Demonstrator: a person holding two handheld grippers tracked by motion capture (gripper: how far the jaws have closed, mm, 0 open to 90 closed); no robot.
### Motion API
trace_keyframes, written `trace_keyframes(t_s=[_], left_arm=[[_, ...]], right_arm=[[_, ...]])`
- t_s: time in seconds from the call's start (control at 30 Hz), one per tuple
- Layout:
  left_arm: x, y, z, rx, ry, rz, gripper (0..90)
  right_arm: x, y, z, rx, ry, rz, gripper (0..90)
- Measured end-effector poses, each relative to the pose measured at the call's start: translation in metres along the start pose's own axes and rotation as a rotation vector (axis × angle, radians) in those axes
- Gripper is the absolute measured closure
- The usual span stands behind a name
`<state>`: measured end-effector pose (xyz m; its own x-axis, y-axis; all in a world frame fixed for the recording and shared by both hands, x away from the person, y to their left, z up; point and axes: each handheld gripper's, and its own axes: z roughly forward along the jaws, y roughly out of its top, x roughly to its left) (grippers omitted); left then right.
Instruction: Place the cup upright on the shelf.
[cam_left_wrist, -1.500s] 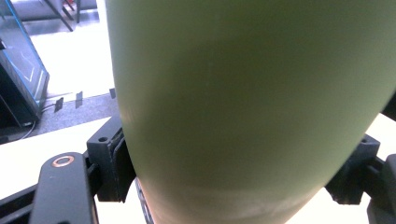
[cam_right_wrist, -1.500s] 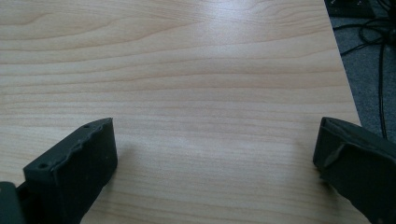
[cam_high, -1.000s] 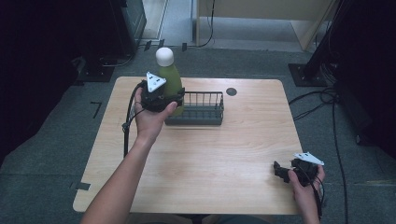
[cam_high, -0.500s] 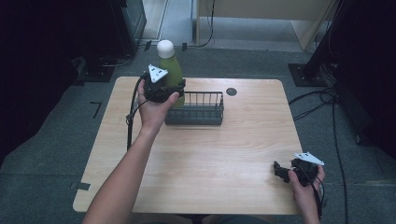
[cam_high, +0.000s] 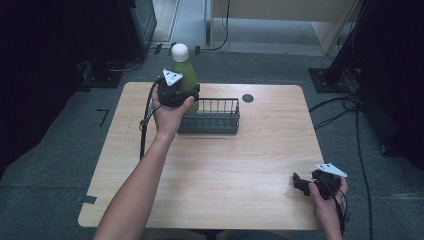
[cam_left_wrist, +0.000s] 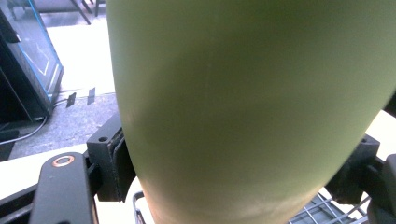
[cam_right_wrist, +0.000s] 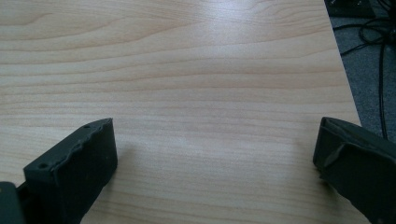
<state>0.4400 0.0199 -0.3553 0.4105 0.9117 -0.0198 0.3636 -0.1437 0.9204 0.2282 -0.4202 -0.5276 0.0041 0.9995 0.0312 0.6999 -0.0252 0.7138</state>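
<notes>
Left gripper (cam_high: 186, 96) jaws pinch green bottle (cam_high: 186, 80), upright above left end of wire basket (cam_high: 215, 119) at far side of worktop (cam_high: 225, 170). Judged: bottle in transit, not set down. Right gripper (cam_high: 303, 183) near right, jaws spread, idle.

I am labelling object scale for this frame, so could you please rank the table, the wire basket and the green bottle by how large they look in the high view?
1. Table, by far the largest.
2. Wire basket.
3. Green bottle; partly hidden by the left gripper, and standing nearer the camera, so its place against the basket is unsure.
</notes>
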Motion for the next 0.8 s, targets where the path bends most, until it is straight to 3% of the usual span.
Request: trace_keyframes(t_s=[0.33, 0.8], left_arm=[[-0.007, -0.013, 0.015, 0.027, 0.008, 0.017, 20.9], [-0.004, -0.036, 0.027, 0.068, 0.036, 0.032, 20.8]], right_arm=[[0.000, 0.000, 0.000, 0.000, 0.000, 0.000, 0.0], [0.000, 0.000, 0.000, 0.000, 0.000, 0.000, 0.0]])
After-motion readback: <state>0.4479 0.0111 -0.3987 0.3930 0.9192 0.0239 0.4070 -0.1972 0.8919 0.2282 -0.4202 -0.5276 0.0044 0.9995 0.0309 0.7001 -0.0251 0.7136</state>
